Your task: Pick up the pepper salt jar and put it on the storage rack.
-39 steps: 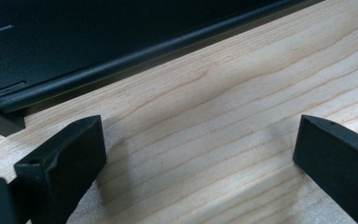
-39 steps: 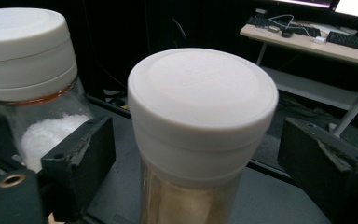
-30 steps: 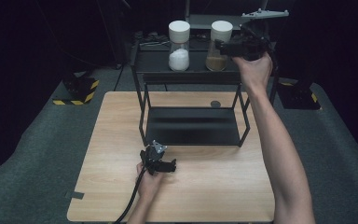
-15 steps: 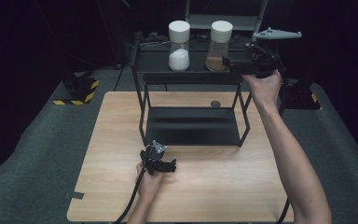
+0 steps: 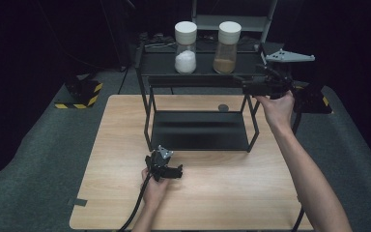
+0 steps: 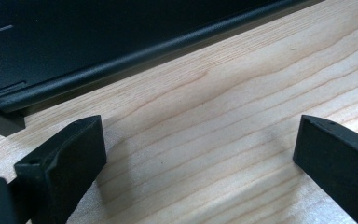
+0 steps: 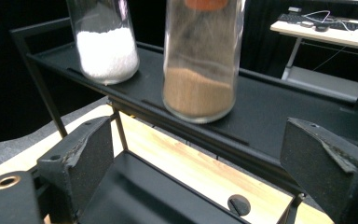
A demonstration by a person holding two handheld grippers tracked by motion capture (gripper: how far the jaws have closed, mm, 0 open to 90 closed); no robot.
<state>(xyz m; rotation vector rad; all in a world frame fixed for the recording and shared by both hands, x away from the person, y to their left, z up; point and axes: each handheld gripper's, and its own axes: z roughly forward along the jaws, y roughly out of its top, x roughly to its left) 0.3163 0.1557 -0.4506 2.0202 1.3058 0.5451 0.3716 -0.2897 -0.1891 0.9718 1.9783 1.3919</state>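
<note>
Retreat step: right gripper (image 5: 251, 86), jaws wide and empty, sits off the rack's right end near the brown-powder jar (image 5: 227, 47). Left gripper (image 5: 174, 172), open and empty, rests near the counter's front edge. Next: select a target.

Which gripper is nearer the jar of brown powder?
Right. The right gripper hangs open just beside the brown-powder jar on the shelf; the left gripper rests low on the table, far off.

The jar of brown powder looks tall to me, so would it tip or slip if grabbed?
The jar of brown powder stands tall and narrow, so a high push would probably tip it. Its clear wall looks smooth, maybe slippery. The powder fills only the bottom, which likely steadies it.
</note>
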